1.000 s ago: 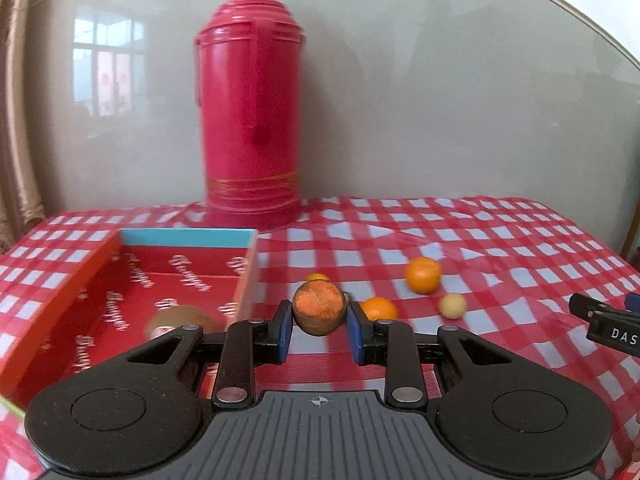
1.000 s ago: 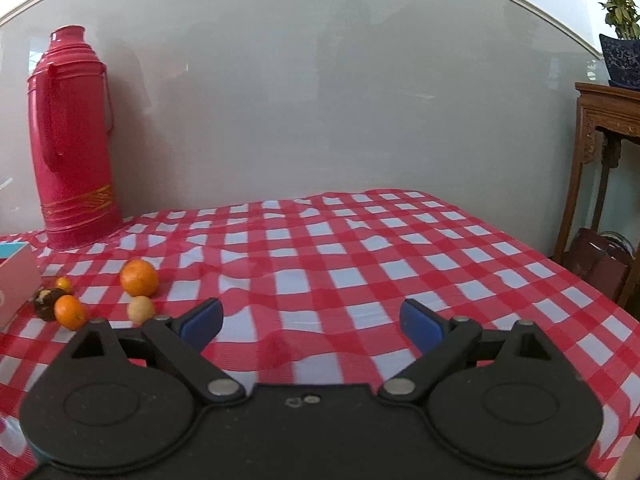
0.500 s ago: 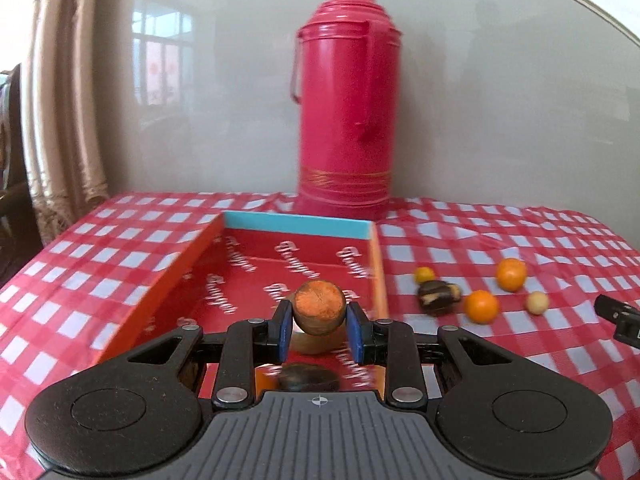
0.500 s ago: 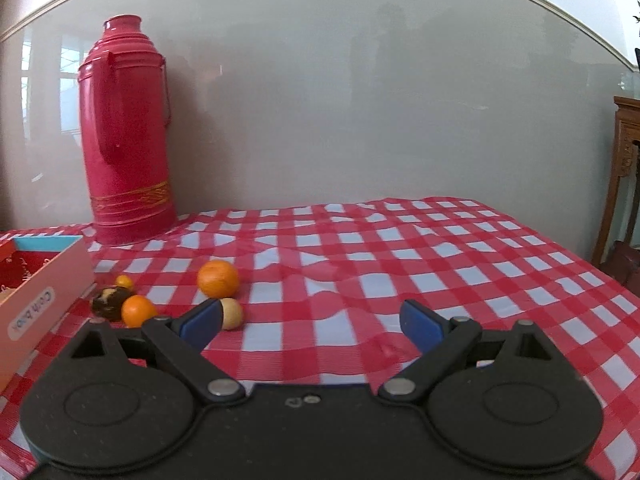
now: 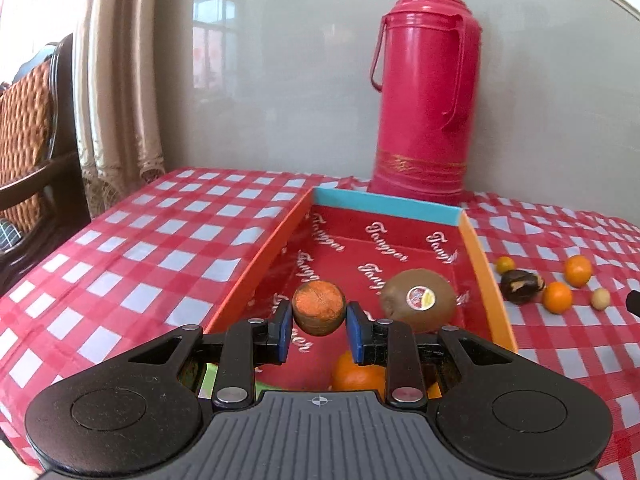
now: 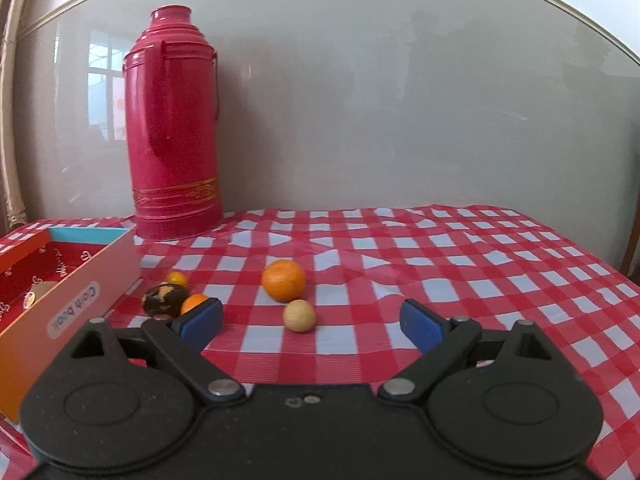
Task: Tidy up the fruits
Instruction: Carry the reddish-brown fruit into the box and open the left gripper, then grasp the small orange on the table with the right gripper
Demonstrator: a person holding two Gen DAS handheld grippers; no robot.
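Worktop covered by red-white check cloth. On it: tall red flask at back by wall; open orange box left of loose fruits; big orange, pale small ball fruit, dark brown fruit, two small oranges near box.

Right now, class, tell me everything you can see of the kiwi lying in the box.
The kiwi is an oval, brown, fuzzy-skinned fruit, whole and uncut. A small round sticker in red and yellow sits on the side facing the left wrist camera. It lies on its side on the red printed floor of the box, near the orange right wall; whether it touches that wall cannot be told. No tool touches it. In the right wrist view only a sliver shows above the box wall.
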